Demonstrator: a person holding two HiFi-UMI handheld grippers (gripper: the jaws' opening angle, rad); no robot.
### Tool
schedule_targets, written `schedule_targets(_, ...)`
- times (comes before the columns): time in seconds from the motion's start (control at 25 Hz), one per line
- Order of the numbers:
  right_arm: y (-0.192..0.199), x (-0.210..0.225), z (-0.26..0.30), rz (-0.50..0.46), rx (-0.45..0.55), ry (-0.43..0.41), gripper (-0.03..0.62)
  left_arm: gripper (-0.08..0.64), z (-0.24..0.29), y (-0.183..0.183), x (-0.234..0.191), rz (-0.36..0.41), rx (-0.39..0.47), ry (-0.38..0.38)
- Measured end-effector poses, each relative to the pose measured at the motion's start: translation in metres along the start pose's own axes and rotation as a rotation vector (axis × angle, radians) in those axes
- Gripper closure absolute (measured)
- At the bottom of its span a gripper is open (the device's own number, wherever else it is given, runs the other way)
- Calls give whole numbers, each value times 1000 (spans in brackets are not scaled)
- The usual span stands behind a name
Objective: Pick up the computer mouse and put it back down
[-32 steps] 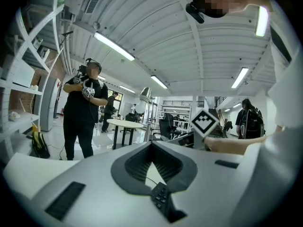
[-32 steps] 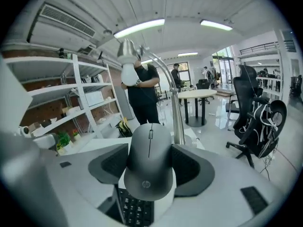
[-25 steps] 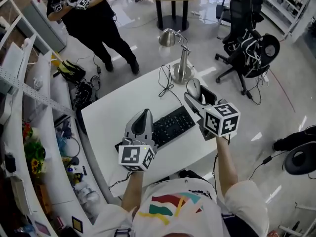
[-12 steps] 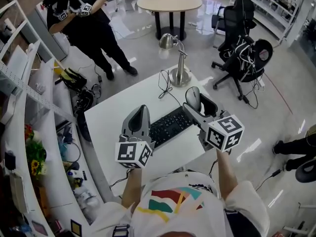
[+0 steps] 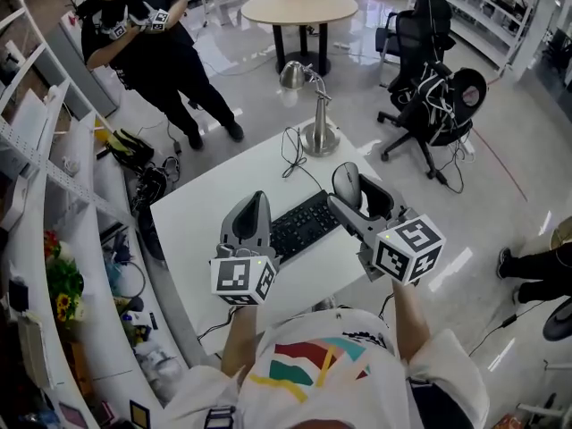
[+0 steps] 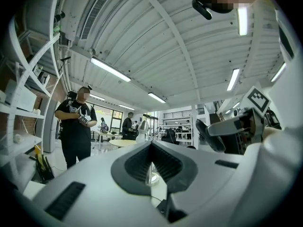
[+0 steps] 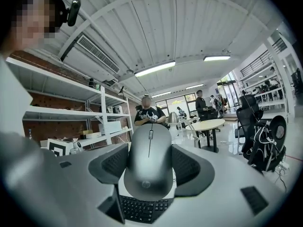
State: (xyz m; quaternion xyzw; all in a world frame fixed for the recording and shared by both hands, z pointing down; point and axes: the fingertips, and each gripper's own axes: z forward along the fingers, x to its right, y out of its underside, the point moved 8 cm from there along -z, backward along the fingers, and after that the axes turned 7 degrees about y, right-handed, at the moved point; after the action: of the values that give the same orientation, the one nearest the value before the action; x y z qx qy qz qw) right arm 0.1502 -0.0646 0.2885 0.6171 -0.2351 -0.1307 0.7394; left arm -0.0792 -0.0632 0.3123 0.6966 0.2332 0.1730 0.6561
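A grey computer mouse [image 5: 345,180] is clamped between the pads of my right gripper [image 5: 354,191], lifted above the right end of the white desk [image 5: 201,211]. The right gripper view shows the mouse [image 7: 149,161] upright between the two dark pads [image 7: 112,162], with the black keyboard [image 7: 142,210] below it. My left gripper [image 5: 254,206] hovers over the desk left of the keyboard [image 5: 300,223], jaws shut with nothing in them. Its closed pads [image 6: 163,167] fill the left gripper view, where the right gripper [image 6: 222,130] shows at the right.
A silver desk lamp [image 5: 315,114] with its cable stands at the desk's far edge. Behind are a round table [image 5: 298,7], an office chair [image 5: 427,70] and a standing person [image 5: 147,47]. White shelving [image 5: 36,177] runs along the left.
The right gripper has risen with the mouse held in it and drifted slightly right. The left gripper has lifted a little over the desk.
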Motion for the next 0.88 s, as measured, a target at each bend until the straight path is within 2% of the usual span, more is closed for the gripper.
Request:
schedule_targets(0.12, 1, -2, -1, -2, 0, -6, 295, 515, -1, -2, 1, -27, 29, 8)
schedule_targets(0.6, 4, -10, 8, -11, -12, -46, 295, 515, -6, -2, -7, -26, 25, -22)
schedule_targets(0.88, 1, -18, 29, -28, -32, -96, 295, 515, -19, -1, -22, -21, 23, -81)
